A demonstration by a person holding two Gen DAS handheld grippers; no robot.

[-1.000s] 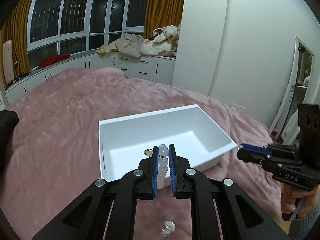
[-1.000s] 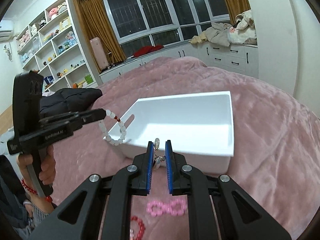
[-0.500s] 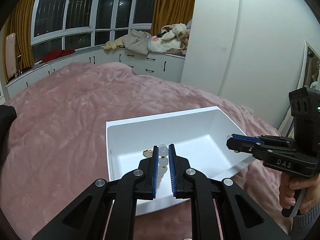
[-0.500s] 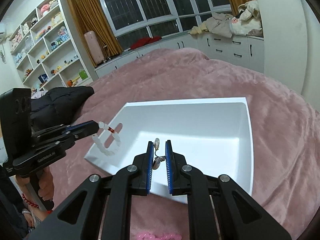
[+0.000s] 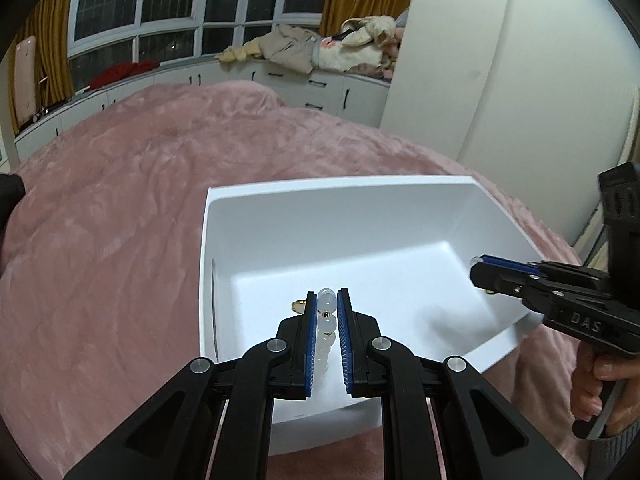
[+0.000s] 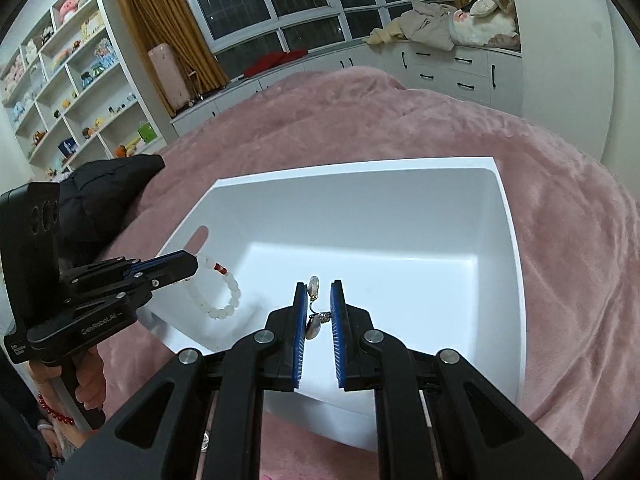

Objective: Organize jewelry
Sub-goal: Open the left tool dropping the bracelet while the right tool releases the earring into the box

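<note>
Both grippers hang over the open white bin, which sits on the pink blanket, and the coming move turns on whether each piece of jewelry is above the bin's floor and not above its rim. The left gripper is clamped on a bracelet of pale beads; in the right wrist view the loop hangs down from the pads just inside the bin's left wall, beside the slot handle, with its lowest beads close to the floor but seemingly not resting on it. The right gripper has its jaws pressed together on a small earring, whose hook runs up between the pads and whose drop dangles below, over the middle of the bin's floor. Seen from the left wrist, the right gripper's tip reaches in past the bin's right wall. Each piece therefore lies straight below its own jaws and within the walls, so a release should drop both inside; the bracelet, being nearer the wall, has less margin.
</note>
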